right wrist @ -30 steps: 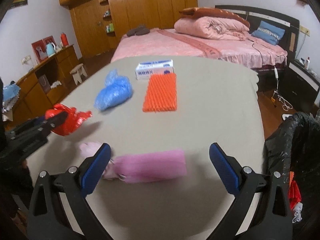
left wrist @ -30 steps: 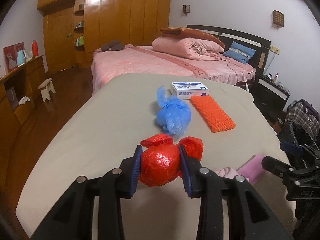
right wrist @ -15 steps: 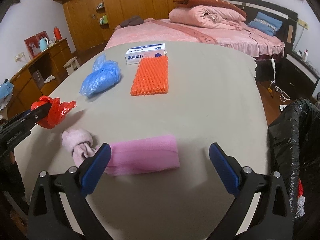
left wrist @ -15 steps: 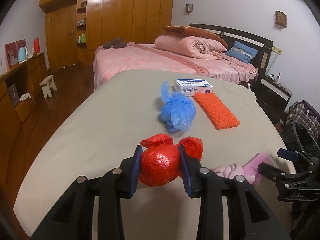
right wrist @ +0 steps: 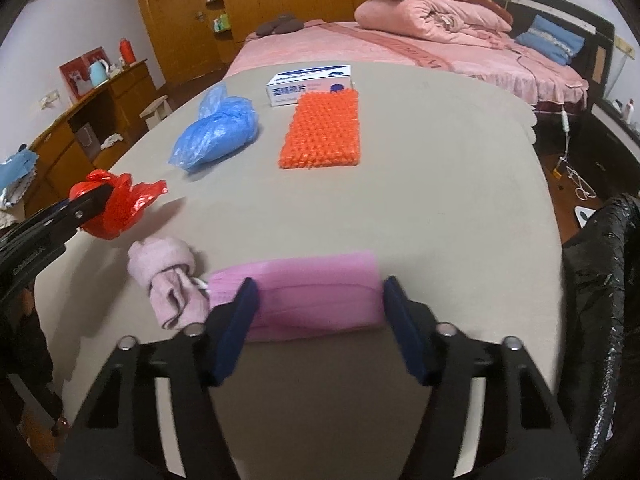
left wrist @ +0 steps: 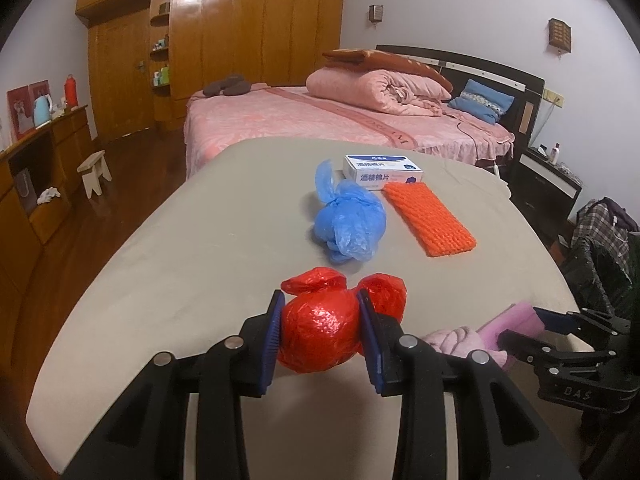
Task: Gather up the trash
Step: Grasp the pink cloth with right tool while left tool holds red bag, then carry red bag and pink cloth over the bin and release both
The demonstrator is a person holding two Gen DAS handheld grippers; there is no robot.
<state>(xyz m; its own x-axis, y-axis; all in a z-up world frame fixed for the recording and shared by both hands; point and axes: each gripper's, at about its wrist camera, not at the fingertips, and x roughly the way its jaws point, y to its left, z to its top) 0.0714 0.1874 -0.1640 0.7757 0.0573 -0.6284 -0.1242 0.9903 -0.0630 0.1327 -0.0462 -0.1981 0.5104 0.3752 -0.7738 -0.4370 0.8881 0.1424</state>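
While the jaws close: the right tool [right wrist: 318, 316] straddles the pink foam [right wrist: 304, 294] on the table [right wrist: 440, 184], pads not yet pressing.
Left tool [left wrist: 320, 330]: clamped on the red bag [left wrist: 320, 328], held above the table.
Good grip: squeeze the foam at mid-length, gently, clear of the pink cloth [right wrist: 168, 276] beside it.
Bin bag [right wrist: 600, 300]: at the table's right edge, likely the drop point.

A home bedroom: a bed [left wrist: 320, 128] in a pink spread with a rolled quilt [left wrist: 376, 90] at its head, a wooden wardrobe [left wrist: 224, 40] along the back wall, and a nightstand [left wrist: 548, 184] beside the headboard.
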